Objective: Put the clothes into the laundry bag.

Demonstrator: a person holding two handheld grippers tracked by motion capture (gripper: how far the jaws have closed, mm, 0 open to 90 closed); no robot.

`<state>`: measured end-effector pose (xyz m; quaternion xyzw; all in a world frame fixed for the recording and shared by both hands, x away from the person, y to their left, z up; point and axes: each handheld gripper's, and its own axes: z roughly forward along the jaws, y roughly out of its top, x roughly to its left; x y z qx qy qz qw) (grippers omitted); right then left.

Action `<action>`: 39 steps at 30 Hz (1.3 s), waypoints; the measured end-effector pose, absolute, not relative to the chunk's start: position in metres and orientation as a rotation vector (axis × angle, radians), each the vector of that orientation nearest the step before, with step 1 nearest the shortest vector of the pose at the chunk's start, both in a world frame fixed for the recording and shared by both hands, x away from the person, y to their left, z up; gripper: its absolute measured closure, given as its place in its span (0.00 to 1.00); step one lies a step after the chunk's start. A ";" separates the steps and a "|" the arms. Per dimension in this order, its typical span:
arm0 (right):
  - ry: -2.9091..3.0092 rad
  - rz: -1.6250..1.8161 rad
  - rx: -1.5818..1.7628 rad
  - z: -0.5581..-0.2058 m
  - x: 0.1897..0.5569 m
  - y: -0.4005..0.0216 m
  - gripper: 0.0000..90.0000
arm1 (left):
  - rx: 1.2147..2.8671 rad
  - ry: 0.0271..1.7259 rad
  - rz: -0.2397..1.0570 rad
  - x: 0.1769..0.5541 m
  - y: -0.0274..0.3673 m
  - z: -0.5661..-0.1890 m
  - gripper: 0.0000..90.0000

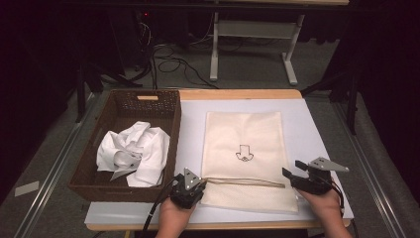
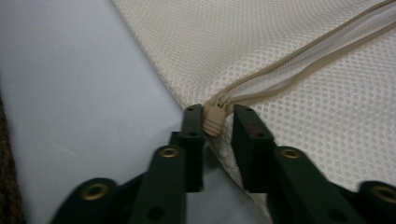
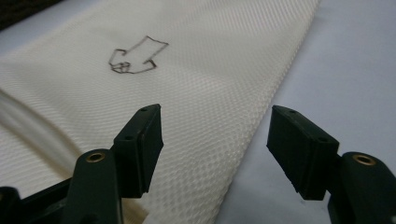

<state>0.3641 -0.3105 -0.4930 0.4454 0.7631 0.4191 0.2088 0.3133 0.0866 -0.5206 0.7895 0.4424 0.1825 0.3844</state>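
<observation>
A cream mesh bag (image 1: 242,134) lies flat on the pale mat (image 1: 190,129), a small arrow drawing (image 1: 243,153) at its middle. Its zipper (image 1: 245,182) runs across the near end. My left gripper (image 1: 202,182) sits at the zipper's left end. In the left gripper view its jaws (image 2: 218,112) stand narrowly apart around the beige zipper pull (image 2: 213,123); the pull rests against one jaw, with a gap to the other. My right gripper (image 1: 292,168) is open at the bag's right edge, one jaw over the mesh (image 3: 210,60), the other over the mat (image 3: 355,56).
A dark wicker basket (image 1: 174,139) stands left of the bag and holds a crumpled white shirt (image 1: 133,151). The table's wooden far edge (image 1: 237,93) lies beyond the mat. Cables and a white table frame (image 1: 214,49) are on the floor behind.
</observation>
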 end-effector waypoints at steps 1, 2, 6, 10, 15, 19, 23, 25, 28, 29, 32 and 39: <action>2.135 1.140 1.267 -0.496 0.371 -0.308 0.42 | 2.013 1.131 0.459 0.312 0.086 -0.521 0.74; 2.140 1.130 1.278 -0.497 0.376 -0.308 0.43 | 2.021 1.130 0.451 0.311 0.084 -0.521 0.70; 2.142 1.044 1.337 -0.502 0.395 -0.302 0.46 | 2.078 1.103 0.447 0.303 0.080 -0.522 0.55; 2.144 1.007 1.381 -0.504 0.406 -0.299 0.47 | 2.060 1.129 0.415 0.300 0.081 -0.522 0.58; 2.177 0.960 1.396 -0.510 0.412 -0.298 0.71 | 2.051 1.125 0.387 0.298 0.081 -0.522 0.74; 2.205 0.954 1.352 -0.509 0.409 -0.298 0.94 | 2.054 1.111 0.364 0.299 0.082 -0.521 0.92; 2.208 0.971 1.336 -0.508 0.408 -0.300 0.97 | 2.078 1.079 0.391 0.301 0.079 -0.521 0.96; 2.205 0.973 1.333 -0.508 0.407 -0.301 0.97 | 2.085 1.066 0.409 0.303 0.079 -0.521 0.96; 2.201 0.971 1.342 -0.508 0.406 -0.304 0.97 | 2.083 1.063 0.421 0.306 0.077 -0.521 0.96; 2.194 0.971 1.348 -0.507 0.406 -0.304 0.97 | 2.083 1.060 0.430 0.310 0.075 -0.521 0.96; 2.183 0.971 1.352 -0.507 0.404 -0.309 0.97 | 2.081 1.058 0.443 0.314 0.074 -0.522 0.96; 2.163 0.977 1.374 -0.507 0.399 -0.320 0.97 | 2.078 1.048 0.458 0.325 0.069 -0.522 0.96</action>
